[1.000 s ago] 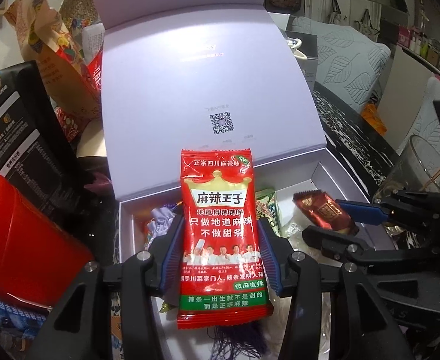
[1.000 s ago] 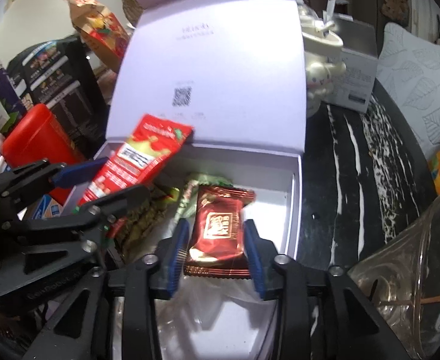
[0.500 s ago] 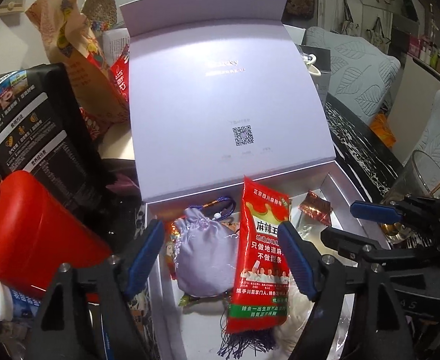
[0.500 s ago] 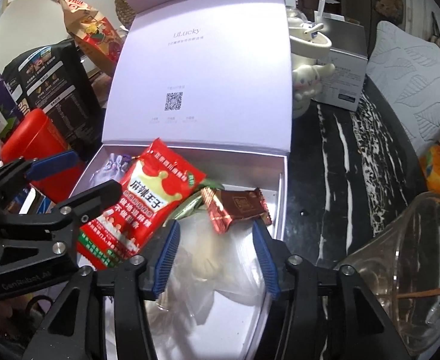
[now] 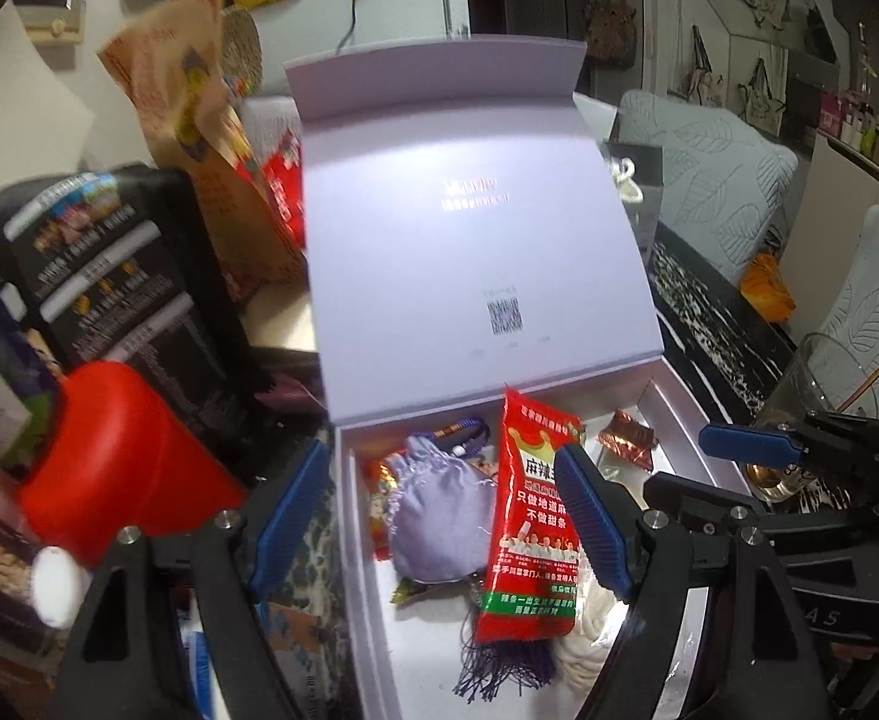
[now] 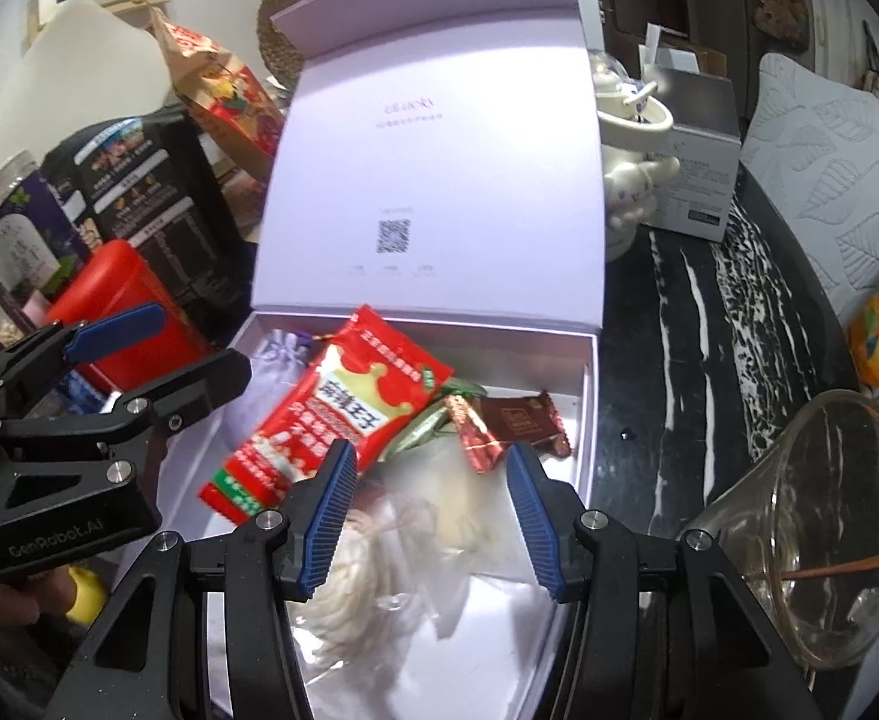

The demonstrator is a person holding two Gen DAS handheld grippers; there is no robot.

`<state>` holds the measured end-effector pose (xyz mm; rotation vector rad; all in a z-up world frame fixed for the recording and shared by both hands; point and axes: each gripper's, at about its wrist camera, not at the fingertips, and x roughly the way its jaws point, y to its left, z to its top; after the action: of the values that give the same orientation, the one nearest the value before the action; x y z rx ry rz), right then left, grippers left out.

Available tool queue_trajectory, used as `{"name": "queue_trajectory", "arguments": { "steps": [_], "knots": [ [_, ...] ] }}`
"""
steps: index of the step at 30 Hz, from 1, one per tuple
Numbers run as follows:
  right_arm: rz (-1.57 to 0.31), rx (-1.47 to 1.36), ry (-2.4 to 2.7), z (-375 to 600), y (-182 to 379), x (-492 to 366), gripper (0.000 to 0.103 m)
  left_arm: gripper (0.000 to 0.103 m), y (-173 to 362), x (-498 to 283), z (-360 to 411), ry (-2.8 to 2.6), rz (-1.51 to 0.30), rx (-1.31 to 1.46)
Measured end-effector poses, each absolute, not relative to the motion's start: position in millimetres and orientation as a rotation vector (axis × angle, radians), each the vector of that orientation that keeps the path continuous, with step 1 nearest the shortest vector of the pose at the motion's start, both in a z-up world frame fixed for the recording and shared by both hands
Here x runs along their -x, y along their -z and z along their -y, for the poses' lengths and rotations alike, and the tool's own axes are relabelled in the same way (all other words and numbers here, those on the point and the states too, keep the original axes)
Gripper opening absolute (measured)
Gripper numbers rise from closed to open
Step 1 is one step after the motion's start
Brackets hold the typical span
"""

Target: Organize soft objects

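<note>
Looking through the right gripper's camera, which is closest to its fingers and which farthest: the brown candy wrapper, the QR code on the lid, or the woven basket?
1. Brown candy wrapper, in the box just ahead of the right gripper.
2. QR code, on the raised lid.
3. Woven basket, behind the lid, upper left.

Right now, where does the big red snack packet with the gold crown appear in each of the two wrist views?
Left wrist view: the red snack packet lies lengthwise, right of centre, in the lilac box, beside the lilac pouch.
Right wrist view: the red snack packet lies slanted, left of centre, its lower end near the right gripper's left finger.
Shared landmark: the QR code on the open lid.
</note>
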<state>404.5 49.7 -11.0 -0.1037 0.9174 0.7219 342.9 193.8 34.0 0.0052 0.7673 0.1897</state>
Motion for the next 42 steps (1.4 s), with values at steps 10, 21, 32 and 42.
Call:
{"name": "queue_trajectory", "arguments": {
  "steps": [10,21,32,42],
  "knots": [
    [-0.812,0.099,-0.720,-37,-35,-376,0.052,0.078,-75,-313,-189,-0.183,-0.673,0.000],
    [-0.650,0.124,-0.707,-22,-93,-326,0.052,0.078,-125,-269,-177,-0.166,-0.562,-0.001],
    [-0.483,0.115,-0.693,-1,-145,-264,0.064,0.100,-166,-215,-165,-0.169,-0.444,-0.006],
    [-0.358,0.091,-0.648,28,-171,-211,0.081,0.100,-182,-168,-149,-0.140,-0.381,-0.044]
  ]
}}
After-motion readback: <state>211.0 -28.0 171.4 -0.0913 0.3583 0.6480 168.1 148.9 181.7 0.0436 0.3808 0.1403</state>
